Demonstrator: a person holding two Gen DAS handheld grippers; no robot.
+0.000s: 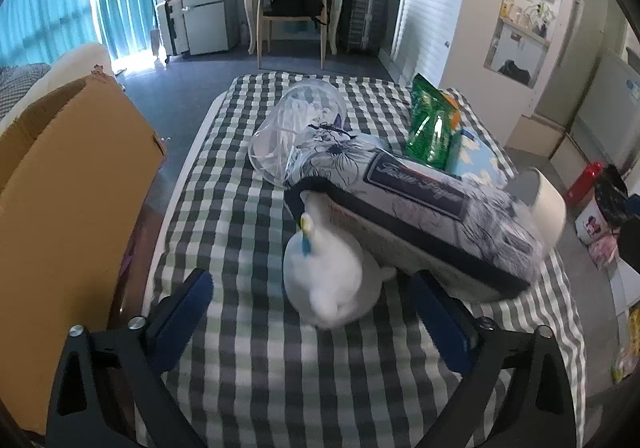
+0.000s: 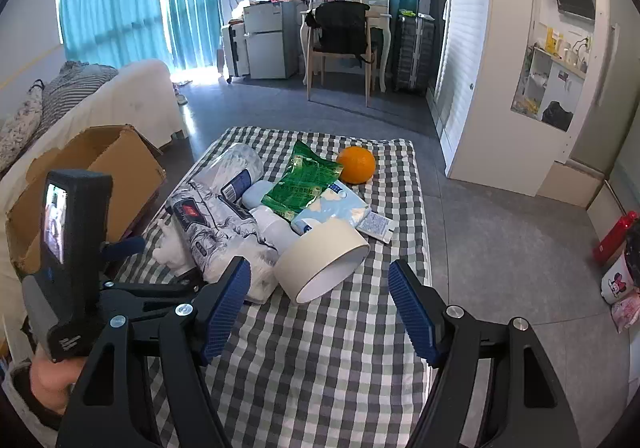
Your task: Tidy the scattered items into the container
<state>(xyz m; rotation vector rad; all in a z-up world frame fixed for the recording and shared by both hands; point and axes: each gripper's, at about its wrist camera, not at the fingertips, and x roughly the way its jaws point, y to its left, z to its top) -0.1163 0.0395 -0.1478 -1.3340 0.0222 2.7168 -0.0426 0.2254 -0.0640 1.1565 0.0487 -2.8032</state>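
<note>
Well, nothing looks tidied yet: the whole heap sits on the checked cloth (image 2: 320, 348) of the low table, and the cardboard box (image 2: 96, 172) stands open just beside the table's left edge; what lies inside it I cannot tell. Biggest of the pile is the floral tissue pack (image 1: 420, 216), lying slantwise across the others, with the clear plastic jar (image 1: 296, 128) on its side behind it. Next comes the roll of tape (image 2: 324, 260), cream-coloured, tipped toward the right camera at the near edge of the heap. Behind that, the green snack bag (image 2: 300, 184) rests on a pale blue packet (image 2: 340, 208), and the orange (image 2: 356, 164) sits apart at the far end. Smaller still, the white plush toy (image 1: 332, 280) pokes out from under the tissue pack, nearest the left tool, and a small sachet (image 2: 376, 226) lies beside the blue packet. Left gripper (image 1: 316, 308) hangs with its jaws spread wide either side of the plush, touching nothing; right gripper (image 2: 320, 304) is parted too, empty, lined up on the tape roll. I'd say everything remains to be moved, and the tissue pack pinning the plush may drag when that toy is lifted.
</note>
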